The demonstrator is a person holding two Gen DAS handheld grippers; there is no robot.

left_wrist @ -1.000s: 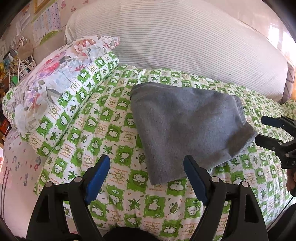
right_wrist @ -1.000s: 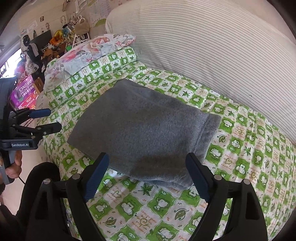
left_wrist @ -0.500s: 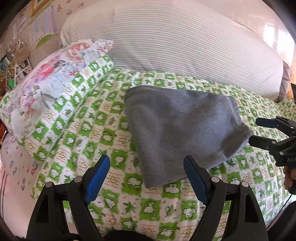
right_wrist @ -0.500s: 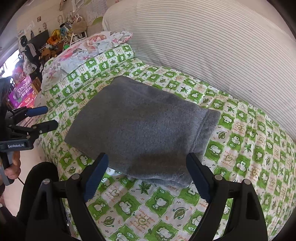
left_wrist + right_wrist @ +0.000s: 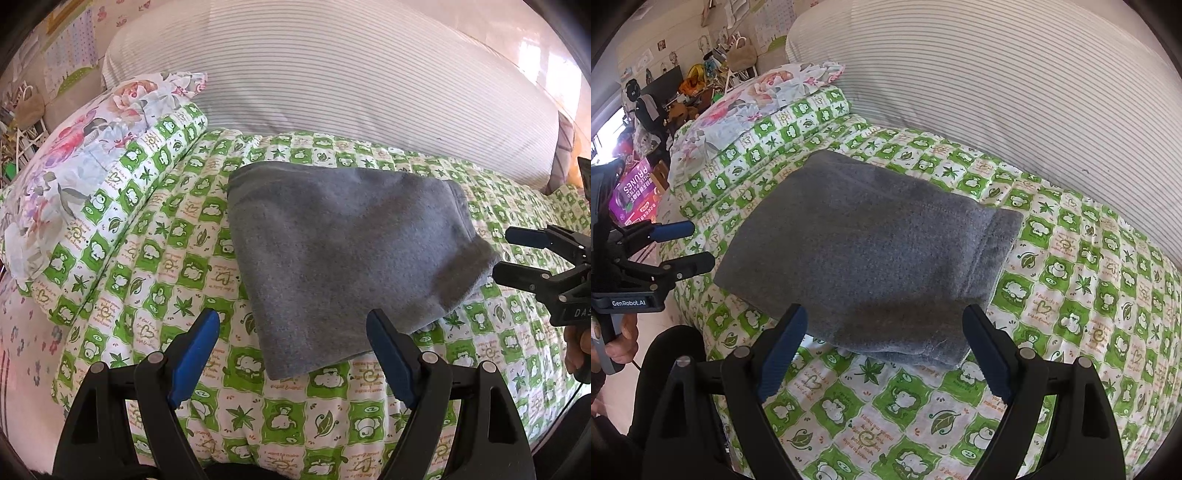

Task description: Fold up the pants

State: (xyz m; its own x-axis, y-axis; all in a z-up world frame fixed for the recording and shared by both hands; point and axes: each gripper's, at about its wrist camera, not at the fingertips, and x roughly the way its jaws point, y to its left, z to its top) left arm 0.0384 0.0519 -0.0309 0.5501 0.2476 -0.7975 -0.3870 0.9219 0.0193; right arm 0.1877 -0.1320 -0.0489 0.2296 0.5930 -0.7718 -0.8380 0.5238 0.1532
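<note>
The grey fleece pants (image 5: 343, 258) lie folded into a compact stack on the green-and-white patterned quilt (image 5: 155, 258); they also show in the right wrist view (image 5: 871, 254). My left gripper (image 5: 295, 350) is open and empty, held just short of the stack's near left corner. My right gripper (image 5: 886, 347) is open and empty, held just short of the stack's near right edge. Each gripper shows in the other's view: the right one (image 5: 517, 254) at the stack's right end, the left one (image 5: 687, 245) at its left end.
A large striped white cushion (image 5: 332, 74) lies behind the pants. A floral pillow (image 5: 74, 155) and a folded quilt roll sit at the left. Room clutter and a purple box (image 5: 631, 192) stand beyond the bed's left edge.
Both grippers have drawn back slightly from the folded pants, which look a little farther and higher in both views. Both stay open; the pants have not moved.
</note>
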